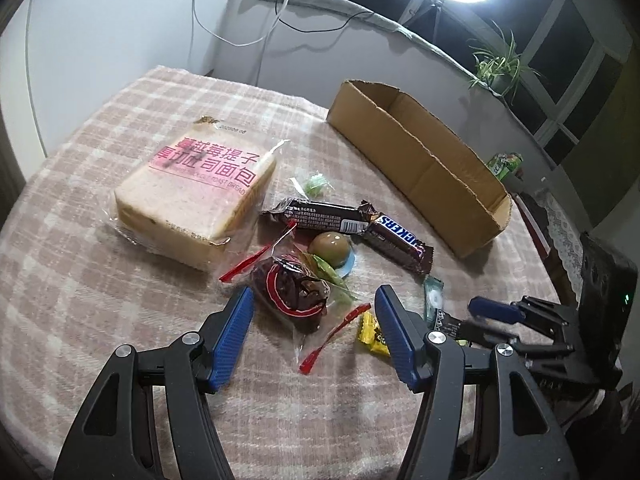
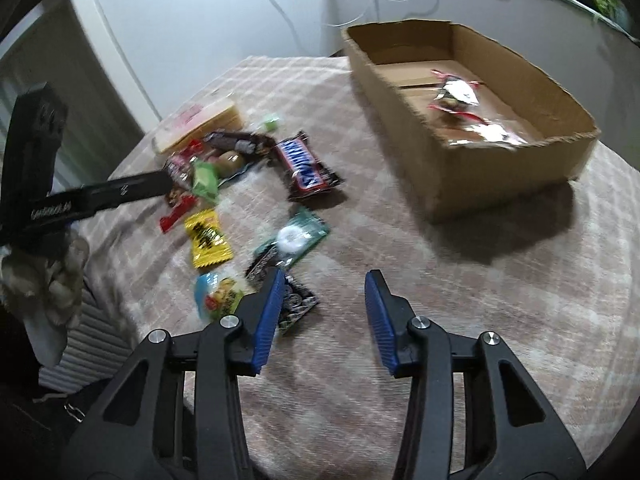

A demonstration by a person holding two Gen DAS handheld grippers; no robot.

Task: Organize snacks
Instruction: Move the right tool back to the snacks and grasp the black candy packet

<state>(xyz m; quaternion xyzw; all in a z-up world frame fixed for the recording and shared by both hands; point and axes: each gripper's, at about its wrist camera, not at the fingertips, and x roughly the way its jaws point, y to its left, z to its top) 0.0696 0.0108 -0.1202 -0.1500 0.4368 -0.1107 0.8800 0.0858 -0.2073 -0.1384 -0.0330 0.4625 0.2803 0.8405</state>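
Both grippers gape wide, holding nothing: the left gripper (image 1: 314, 300) flanks a clear-wrapped dark snack pack (image 1: 290, 290); the right gripper (image 2: 325, 284) hovers over the checked cloth (image 2: 400, 240). A Snickers bar (image 1: 400, 240) lies beside the cardboard box (image 2: 500, 176), which holds two clear packets (image 2: 468, 112).

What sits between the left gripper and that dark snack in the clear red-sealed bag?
Nothing visible does. The left gripper is open, and the dark bagged snack lies on the tablecloth just ahead of its fingertips, unobstructed. A green wrapper lies against its far side.
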